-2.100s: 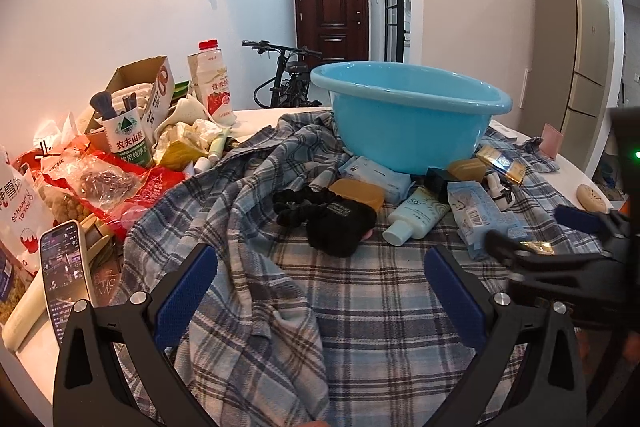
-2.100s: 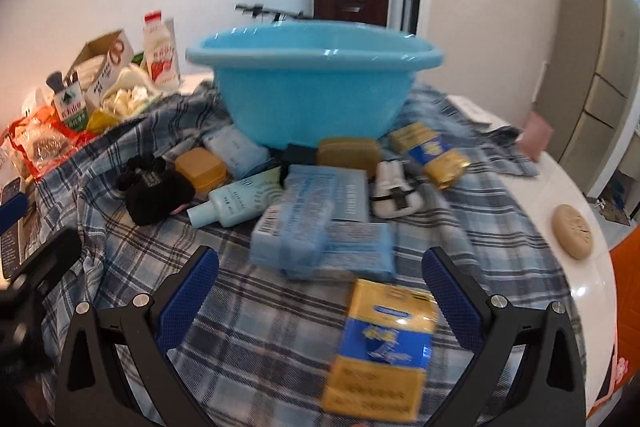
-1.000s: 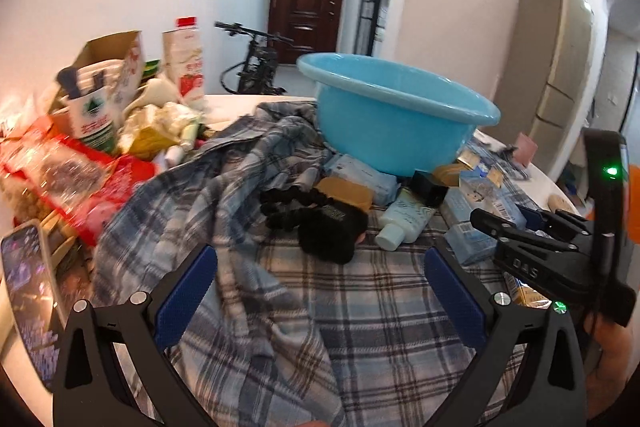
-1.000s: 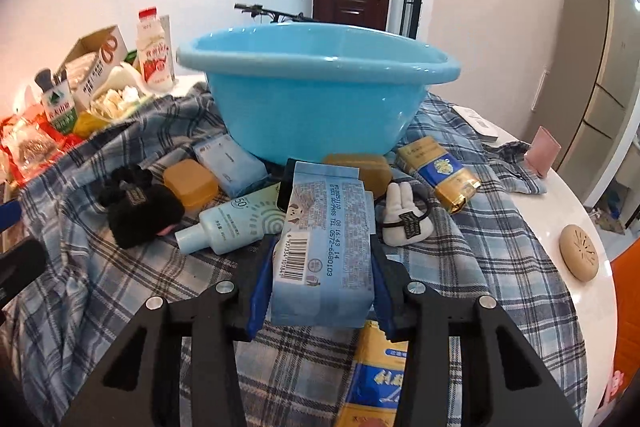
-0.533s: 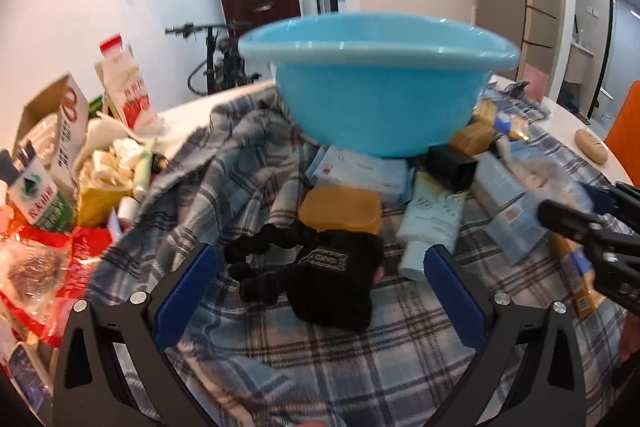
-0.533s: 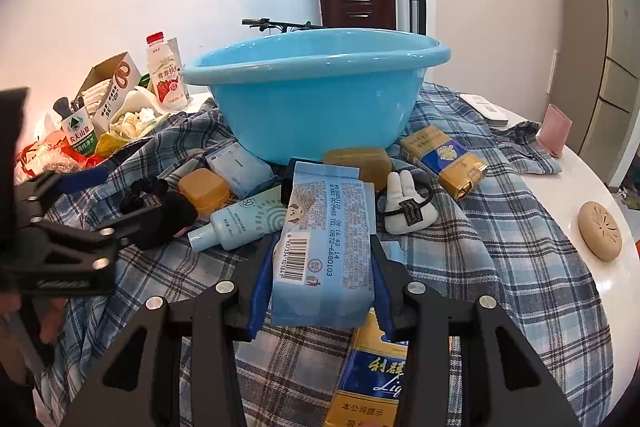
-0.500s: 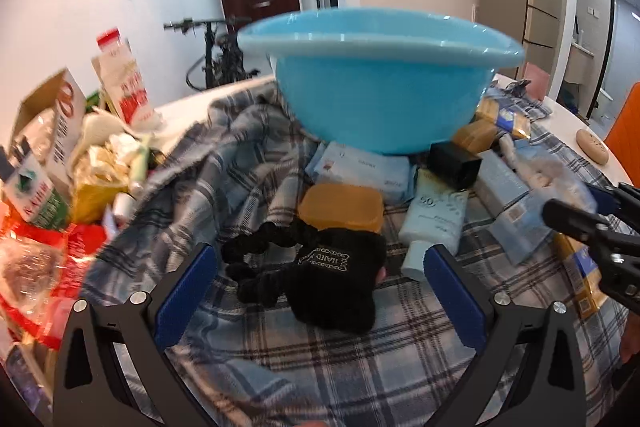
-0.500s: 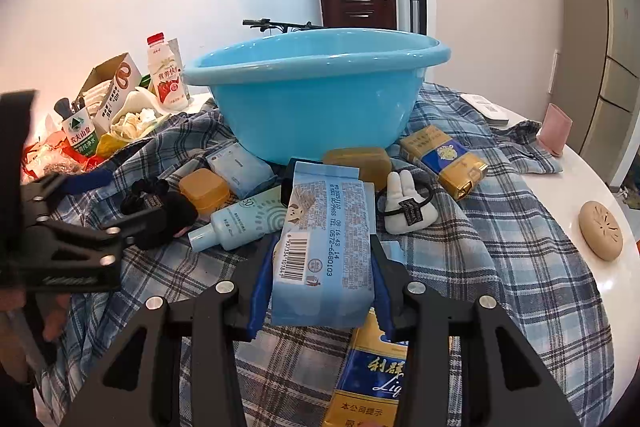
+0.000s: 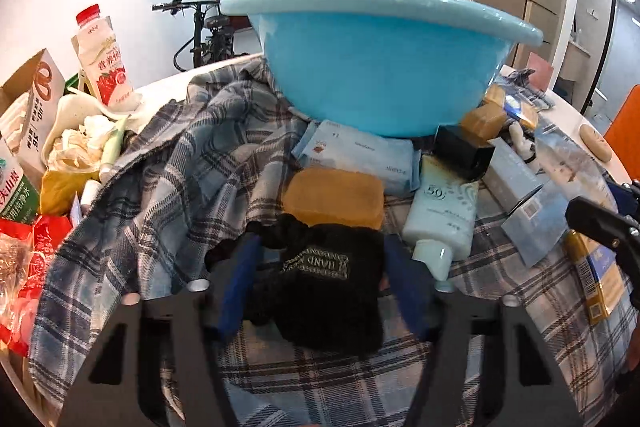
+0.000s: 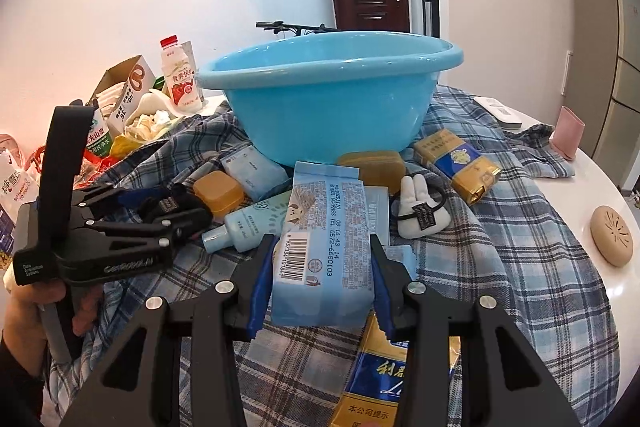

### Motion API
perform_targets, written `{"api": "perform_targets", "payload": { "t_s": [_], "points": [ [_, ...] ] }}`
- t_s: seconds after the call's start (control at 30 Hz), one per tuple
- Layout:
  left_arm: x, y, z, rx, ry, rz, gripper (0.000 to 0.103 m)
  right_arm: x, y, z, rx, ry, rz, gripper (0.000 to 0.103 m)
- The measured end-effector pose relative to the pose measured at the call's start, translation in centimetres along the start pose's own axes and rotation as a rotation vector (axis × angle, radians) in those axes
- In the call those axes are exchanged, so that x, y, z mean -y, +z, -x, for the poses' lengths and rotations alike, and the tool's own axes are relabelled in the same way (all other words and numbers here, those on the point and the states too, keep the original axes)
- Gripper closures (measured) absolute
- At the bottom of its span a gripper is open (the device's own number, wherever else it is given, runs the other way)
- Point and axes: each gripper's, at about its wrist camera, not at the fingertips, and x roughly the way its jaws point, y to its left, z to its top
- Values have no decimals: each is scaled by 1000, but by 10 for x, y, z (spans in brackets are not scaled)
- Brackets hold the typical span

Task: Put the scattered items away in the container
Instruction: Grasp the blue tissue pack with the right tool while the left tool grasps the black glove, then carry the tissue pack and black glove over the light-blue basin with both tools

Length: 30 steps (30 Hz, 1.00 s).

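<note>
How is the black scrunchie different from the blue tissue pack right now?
The scrunchie is black fabric, soft and bunched; the tissue pack is a pale blue printed packet, flat and rectangular. The scrunchie lies on the plaid cloth; the tissue pack is tilted up off it. The left gripper has just been closing around the scrunchie; the right gripper is shut on the tissue pack. Neither is in the basin.

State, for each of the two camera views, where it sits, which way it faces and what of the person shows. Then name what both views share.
Left wrist: rides the left tongs, looking down at the black hair scrunchie they have just been closing around; no hand identifiable.
Right wrist: rides the right tongs, gripping a blue tissue pack; the left hand shows.
Shared: blue basin, plaid cloth.
</note>
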Motion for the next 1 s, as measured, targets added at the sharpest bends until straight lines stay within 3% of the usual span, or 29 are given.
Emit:
{"api": "perform_targets", "payload": {
  "t_s": [0.13, 0.23, 0.7, 1.0],
  "points": [
    [5, -1, 4, 14, 1, -20, 65, 1, -1, 0, -3, 0, -6, 58],
    [8, -2, 8, 27, 8, -25, 68, 2, -1, 0, -1, -7, -10, 58],
    [15, -6, 64, 144, 2, -10, 69, 0, 1, 12, 25, -33, -3, 58],
    [23, 15, 107, 242, -10, 39, 69, -15, 21, 41, 70, -59, 52, 58]
  ]
}}
